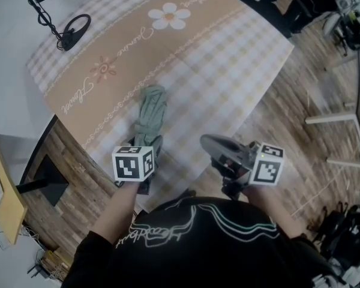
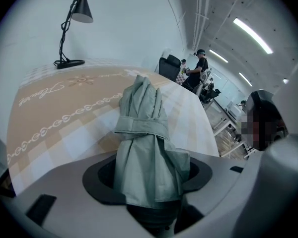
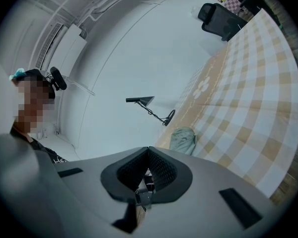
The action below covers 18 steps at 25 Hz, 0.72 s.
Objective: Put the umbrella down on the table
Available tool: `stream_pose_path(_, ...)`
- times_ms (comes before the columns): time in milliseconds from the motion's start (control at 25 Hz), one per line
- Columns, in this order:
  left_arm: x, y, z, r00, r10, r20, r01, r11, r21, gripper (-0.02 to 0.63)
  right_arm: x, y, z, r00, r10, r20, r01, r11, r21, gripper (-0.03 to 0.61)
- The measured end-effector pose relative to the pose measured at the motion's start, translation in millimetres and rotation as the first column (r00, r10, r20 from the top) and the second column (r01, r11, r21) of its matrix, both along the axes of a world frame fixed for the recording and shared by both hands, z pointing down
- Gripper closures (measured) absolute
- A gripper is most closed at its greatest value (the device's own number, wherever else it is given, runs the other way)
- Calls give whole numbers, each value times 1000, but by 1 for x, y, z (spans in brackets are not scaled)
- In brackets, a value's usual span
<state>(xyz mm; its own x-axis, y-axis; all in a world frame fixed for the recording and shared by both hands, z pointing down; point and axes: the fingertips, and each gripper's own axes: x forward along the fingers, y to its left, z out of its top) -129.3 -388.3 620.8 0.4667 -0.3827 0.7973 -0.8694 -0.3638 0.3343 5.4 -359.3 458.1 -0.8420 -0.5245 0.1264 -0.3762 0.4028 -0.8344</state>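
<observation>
Table under checked cloth fills view. Folded green umbrella lies low over cloth; contact unclear. Left gripper clamps umbrella's near end, tilted down, likely for laying. Right gripper pressed together, empty, parked beside table edge.

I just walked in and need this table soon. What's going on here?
A person holds a gripper in each hand. The left gripper is clamped on a folded grey-green umbrella, low over the checked tablecloth; contact is unclear. The right gripper is shut and empty, off to the side.
</observation>
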Motion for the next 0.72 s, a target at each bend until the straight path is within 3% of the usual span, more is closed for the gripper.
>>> stream_pose_path(400,3,1,5,991,18,135,-25,998,51,348,-16,3,4,999,-49,18,49,999,-17,566)
stream_pose_path(600,7,1,3,994,12,111,-19,998,61,344,-13,12,5,997,-63,37,64,998,-27,566)
stream_pose_path(720,10,1,0,999,4,53,-6,999,34,313,-12,19,2,996,-74,56,76,997,-29,566)
